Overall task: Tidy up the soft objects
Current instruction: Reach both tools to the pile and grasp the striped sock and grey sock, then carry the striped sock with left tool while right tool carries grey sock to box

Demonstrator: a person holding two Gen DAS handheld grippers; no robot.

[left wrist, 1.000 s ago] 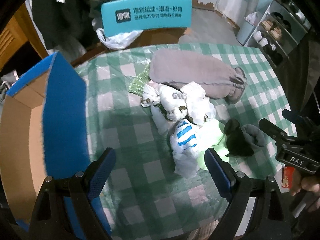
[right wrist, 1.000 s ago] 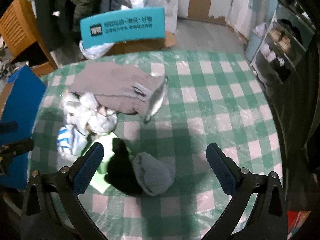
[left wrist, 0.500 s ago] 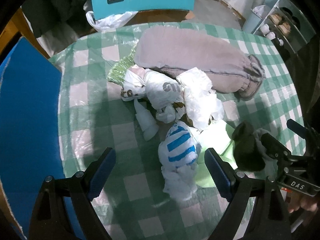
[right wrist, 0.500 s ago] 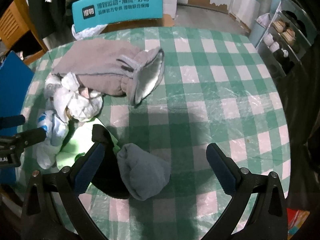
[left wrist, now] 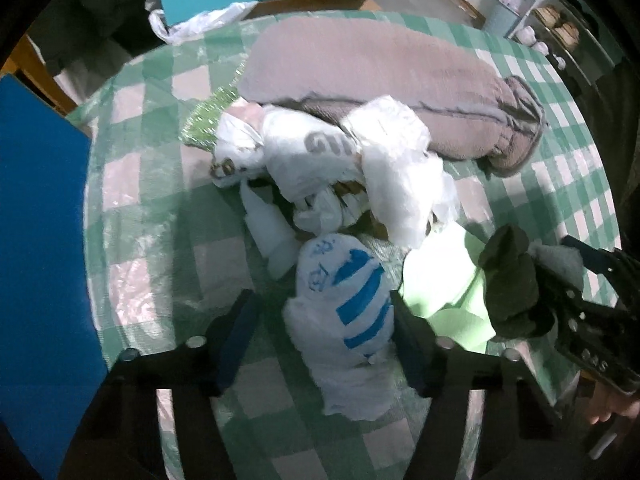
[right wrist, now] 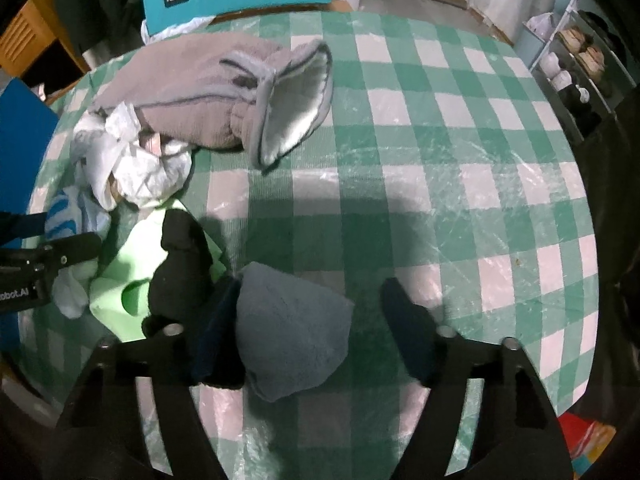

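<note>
Both grippers over soft things on the checked tablecloth [right wrist: 440, 152].
The left gripper [left wrist: 324, 316] has been closing around the blue-striped bag [left wrist: 344, 320], jaws still apart; the right gripper [right wrist: 308, 308] likewise around the grey sock [right wrist: 292, 328].

Grey cloth [right wrist: 292, 326] between closing hand-held gripper [right wrist: 316, 320] jaws

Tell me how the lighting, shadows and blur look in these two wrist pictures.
Left wrist view: dim, bluish, slightly smeared; the white bag with blue stripes looks soft, edges curve from fisheye. Right wrist view: sharper; a broad dark shadow falls on the checked tablecloth above the grey sock, with streaky glare on its plastic cover.
</note>
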